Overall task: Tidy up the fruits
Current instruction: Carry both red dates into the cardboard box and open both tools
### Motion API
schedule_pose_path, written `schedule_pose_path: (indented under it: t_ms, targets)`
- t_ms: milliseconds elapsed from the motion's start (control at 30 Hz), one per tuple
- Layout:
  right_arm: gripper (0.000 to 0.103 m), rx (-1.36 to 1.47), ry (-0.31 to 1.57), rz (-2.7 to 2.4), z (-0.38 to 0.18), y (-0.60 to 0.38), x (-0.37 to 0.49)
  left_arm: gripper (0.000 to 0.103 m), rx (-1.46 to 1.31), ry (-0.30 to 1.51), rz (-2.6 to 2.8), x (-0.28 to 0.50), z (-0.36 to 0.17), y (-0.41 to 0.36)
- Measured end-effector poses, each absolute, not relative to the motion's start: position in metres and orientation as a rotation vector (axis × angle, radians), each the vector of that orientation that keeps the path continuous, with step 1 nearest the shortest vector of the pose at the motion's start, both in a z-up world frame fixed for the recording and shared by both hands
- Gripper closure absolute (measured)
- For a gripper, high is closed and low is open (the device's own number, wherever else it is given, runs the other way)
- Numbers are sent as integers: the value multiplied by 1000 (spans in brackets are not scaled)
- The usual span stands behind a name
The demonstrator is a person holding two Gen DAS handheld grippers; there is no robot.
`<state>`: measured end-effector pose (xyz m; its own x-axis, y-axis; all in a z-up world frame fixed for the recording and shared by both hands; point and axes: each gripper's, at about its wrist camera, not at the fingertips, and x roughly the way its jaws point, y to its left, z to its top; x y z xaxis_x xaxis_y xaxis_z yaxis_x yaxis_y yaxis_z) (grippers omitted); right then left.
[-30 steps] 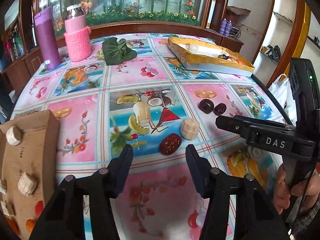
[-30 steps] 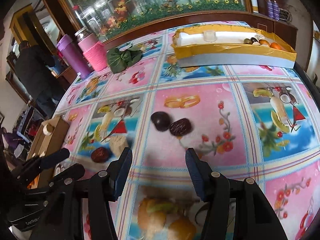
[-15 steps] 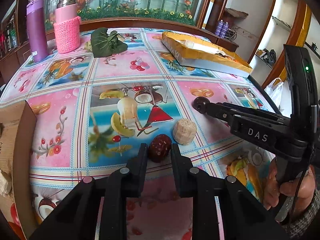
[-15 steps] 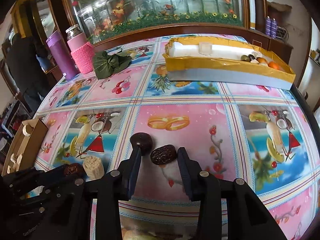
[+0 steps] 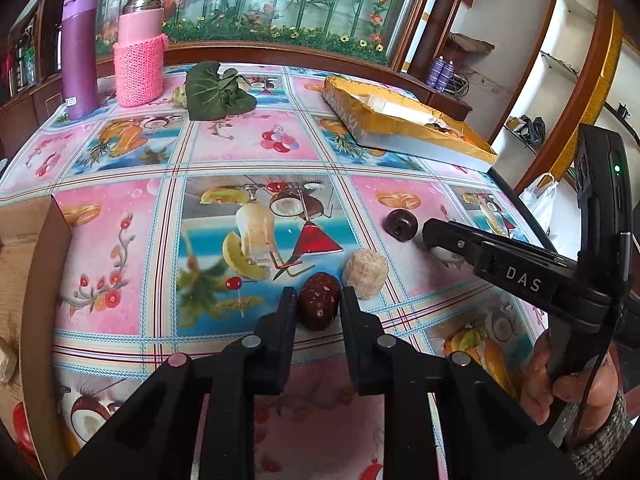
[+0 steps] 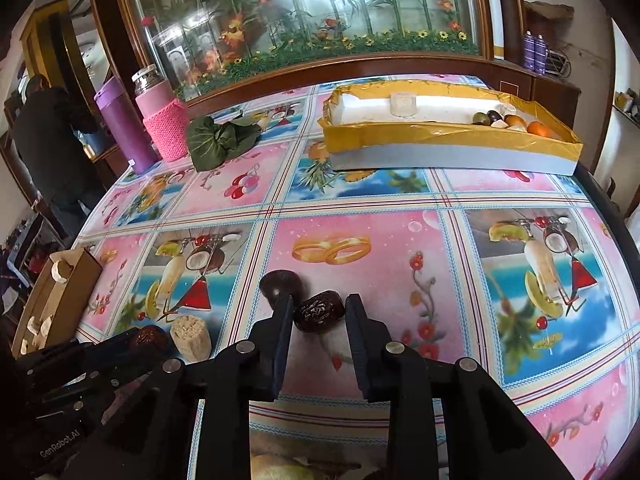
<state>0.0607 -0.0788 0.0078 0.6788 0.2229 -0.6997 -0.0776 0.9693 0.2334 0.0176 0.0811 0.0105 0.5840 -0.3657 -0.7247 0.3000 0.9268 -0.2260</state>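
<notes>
My left gripper [image 5: 319, 300] is shut on a wrinkled dark red date [image 5: 319, 305] on the patterned tablecloth. A pale corn cob piece [image 5: 365, 273] lies just right of it, and a dark round fruit [image 5: 400, 223] lies farther right. My right gripper [image 6: 318, 307] is shut on a second dark date [image 6: 319, 311], with the dark round fruit [image 6: 280, 285] touching its left finger. The right gripper also shows in the left wrist view [image 5: 440, 236]. A yellow-rimmed tray [image 6: 452, 142] at the back right holds several fruits.
A brown cardboard box [image 6: 52, 300] with pale pieces stands at the left edge. A purple bottle [image 5: 79, 52], a pink knitted flask [image 5: 139, 52] and a green leafy bundle [image 5: 218, 92] stand at the back. The table's right edge is near.
Both grippers moved forward and down from open positions and closed, each around a date. The dates still rest on the cloth.
</notes>
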Motion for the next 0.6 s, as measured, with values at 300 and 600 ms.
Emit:
schedule_pose_path:
  t_ms: [300,600]
  targets:
    - [74,297,814,188,23,-77,25,82,-107,837,-431,0,24,84]
    - [74,219,786,308,54,-19,-24,82,-267,817,-330,-74,55,180]
